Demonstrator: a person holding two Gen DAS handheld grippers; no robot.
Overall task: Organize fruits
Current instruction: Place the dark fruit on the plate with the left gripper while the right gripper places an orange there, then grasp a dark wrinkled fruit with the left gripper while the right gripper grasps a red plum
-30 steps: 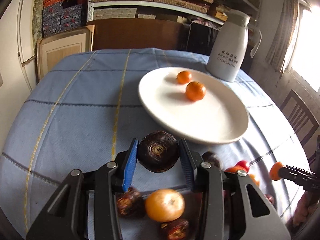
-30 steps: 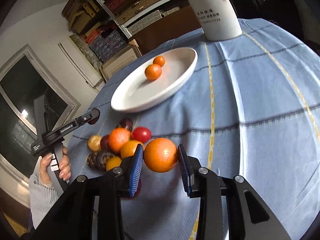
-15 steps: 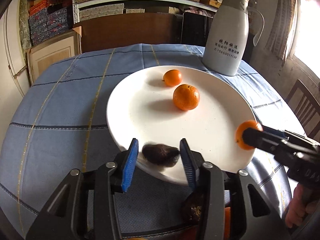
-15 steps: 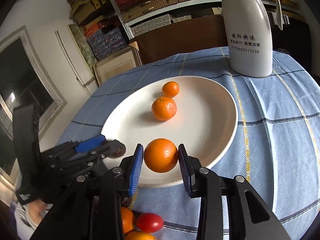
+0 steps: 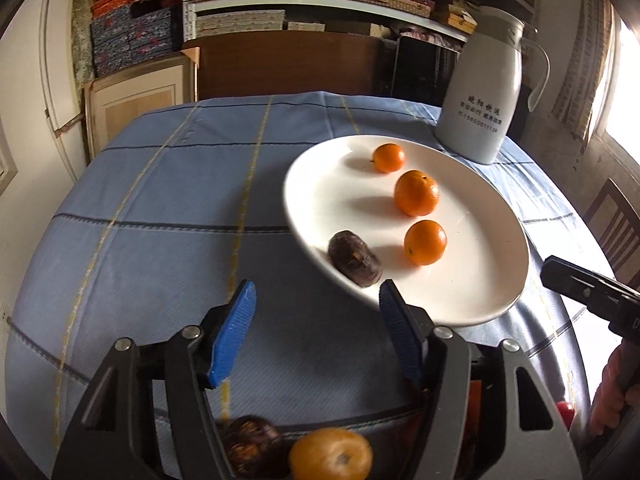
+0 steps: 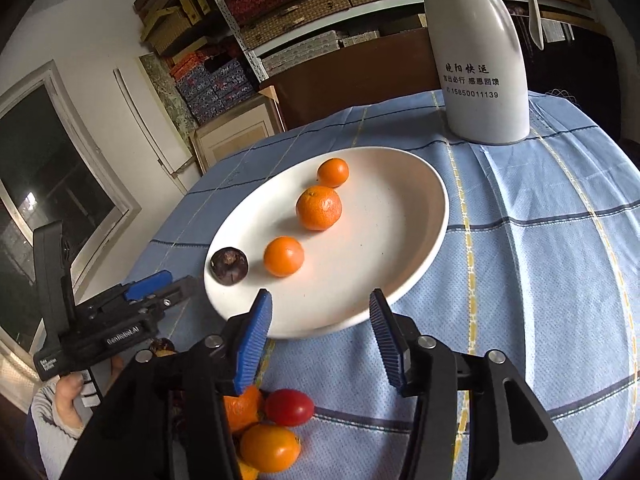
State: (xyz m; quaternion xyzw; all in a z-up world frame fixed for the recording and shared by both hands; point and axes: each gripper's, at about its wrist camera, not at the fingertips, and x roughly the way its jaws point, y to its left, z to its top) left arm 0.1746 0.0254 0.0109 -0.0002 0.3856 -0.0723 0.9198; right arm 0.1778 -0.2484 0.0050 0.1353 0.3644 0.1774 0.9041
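A white plate (image 5: 492, 280) (image 6: 400, 240) on the blue tablecloth holds three oranges (image 5: 425, 242) (image 6: 283, 256) in a row and a dark brown fruit (image 5: 354, 259) (image 6: 229, 263) at its near-left rim. My left gripper (image 5: 316, 300) is open and empty, just short of the plate's rim near the dark fruit. My right gripper (image 6: 316, 308) is open and empty at the plate's near edge. A pile of loose fruit lies below the grippers: an orange (image 5: 330, 456), a dark fruit (image 5: 250, 444), a red tomato (image 6: 289, 407) and an orange fruit (image 6: 270, 448).
A tall white thermos jug (image 5: 484, 96) (image 6: 480, 52) stands behind the plate at the far right. The left gripper and the hand holding it show in the right wrist view (image 6: 100, 320). A wooden chair (image 5: 612, 220) stands at the table's right. Shelves with boxes line the back wall.
Both grippers have opened and drawn back from the plate. The dark fruit and the third orange now rest on the plate.
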